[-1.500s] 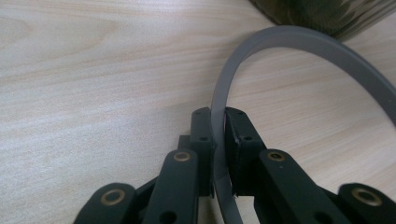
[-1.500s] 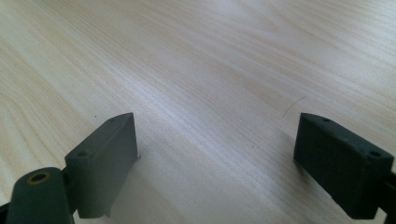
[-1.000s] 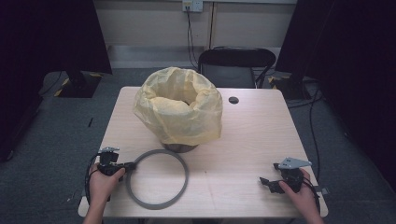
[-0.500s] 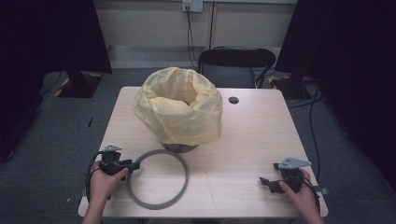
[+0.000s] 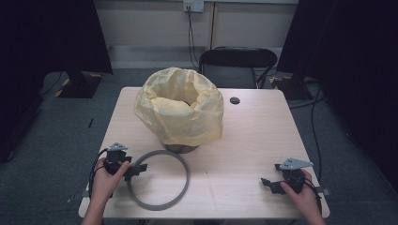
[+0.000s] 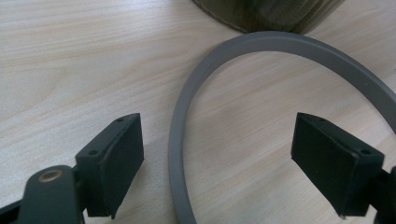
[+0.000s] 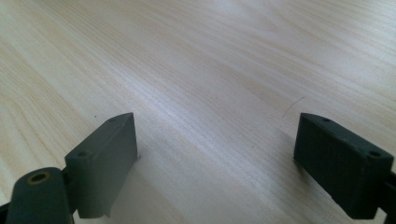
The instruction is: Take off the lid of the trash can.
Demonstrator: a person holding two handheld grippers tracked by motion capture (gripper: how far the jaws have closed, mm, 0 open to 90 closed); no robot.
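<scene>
A grey ring lies flat on the wooden table, in front of a bin lined with a yellow bag. My left gripper sits at the ring's left rim. Its jaws have just been opening. In the left gripper view the ring curves between the wide-apart jaws of the left gripper, and neither pad touches it. My right gripper rests near the table's front right corner. In the right gripper view the right gripper is open over bare wood.
The dark base of the bin stands just beyond the ring. A small black round cap sits on the table at the back right. A black chair stands behind the table. Cables trail from both grippers.
The left gripper's jaws have spread apart at the ring's left rim. The ring, the bin and the right gripper stay where they were.
</scene>
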